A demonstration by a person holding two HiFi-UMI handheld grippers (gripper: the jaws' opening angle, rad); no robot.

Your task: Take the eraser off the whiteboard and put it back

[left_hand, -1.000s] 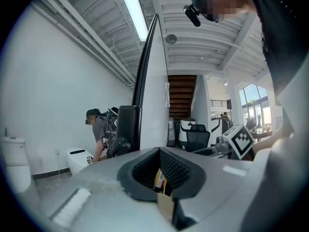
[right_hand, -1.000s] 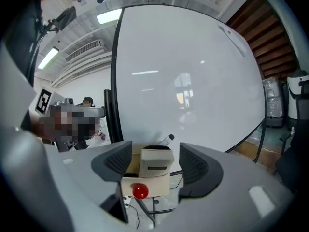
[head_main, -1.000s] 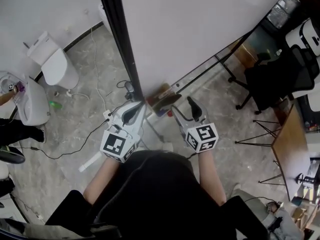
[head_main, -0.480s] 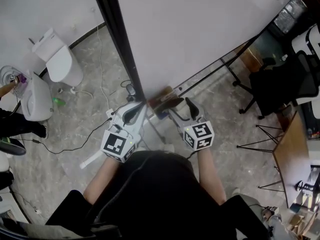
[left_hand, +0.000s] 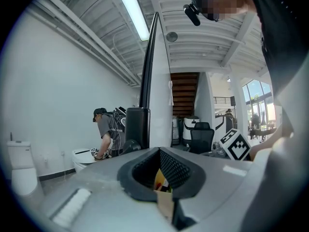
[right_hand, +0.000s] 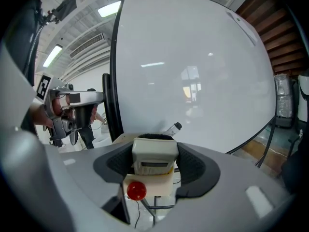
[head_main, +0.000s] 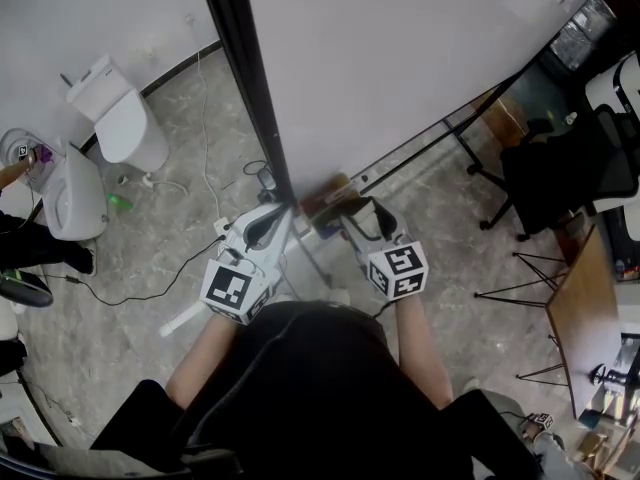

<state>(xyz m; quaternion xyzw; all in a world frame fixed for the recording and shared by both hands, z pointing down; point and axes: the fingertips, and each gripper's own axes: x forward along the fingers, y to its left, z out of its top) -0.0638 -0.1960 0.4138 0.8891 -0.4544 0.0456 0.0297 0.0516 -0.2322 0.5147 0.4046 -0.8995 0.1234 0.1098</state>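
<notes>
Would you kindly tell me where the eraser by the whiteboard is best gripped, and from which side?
Grip the eraser across its two flat, parallel side walls, coming straight in from the front, facing the whiteboard. It is a pale block sitting square, end-on to the approach, so both jaws meet flat faces. The right gripper seems to hold it just so.

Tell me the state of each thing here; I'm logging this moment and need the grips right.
right gripper: shut on the eraser.
eraser: clamped between that gripper's jaws.
left gripper: jaws together, holding nothing.
whiteboard: upright, surface blank.
</notes>
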